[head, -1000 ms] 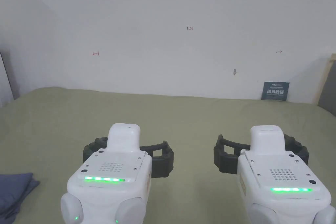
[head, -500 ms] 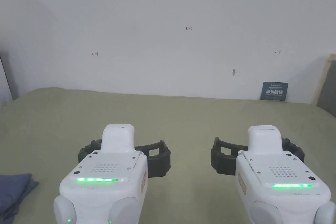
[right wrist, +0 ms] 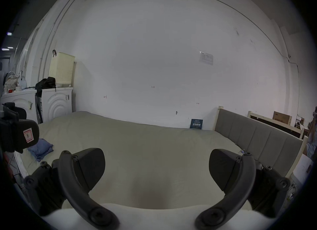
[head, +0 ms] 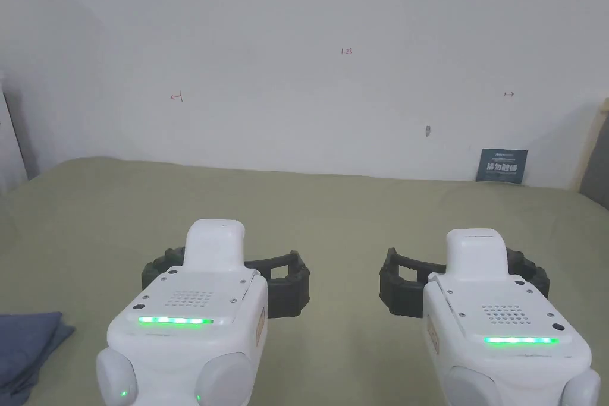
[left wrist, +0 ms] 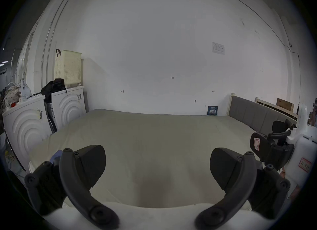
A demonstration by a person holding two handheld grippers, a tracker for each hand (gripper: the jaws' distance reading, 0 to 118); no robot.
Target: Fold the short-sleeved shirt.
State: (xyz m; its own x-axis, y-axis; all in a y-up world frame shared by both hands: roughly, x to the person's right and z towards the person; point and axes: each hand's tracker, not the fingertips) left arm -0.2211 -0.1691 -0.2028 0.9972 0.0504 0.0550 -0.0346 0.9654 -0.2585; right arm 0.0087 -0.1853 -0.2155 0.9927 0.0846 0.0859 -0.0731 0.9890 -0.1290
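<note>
Grippers: left hand-held gripper (head: 226, 279) and right hand-held gripper (head: 467, 282) gape empty; swing toward the blue shirt (head: 27, 348) at the bed's (head: 333, 211) left edge.

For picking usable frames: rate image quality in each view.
Head view: sharp, evenly lit, little distortion. Left gripper view: strong fisheye bend, dark vignette, dim, soft shadow on the bed under the left gripper. Right gripper view: same bend and vignette around the right gripper.

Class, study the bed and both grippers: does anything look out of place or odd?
Nothing looks damaged or spilled. The blue garment lies bunched at the bed's left edge, apart from the open left gripper and right gripper.
</note>
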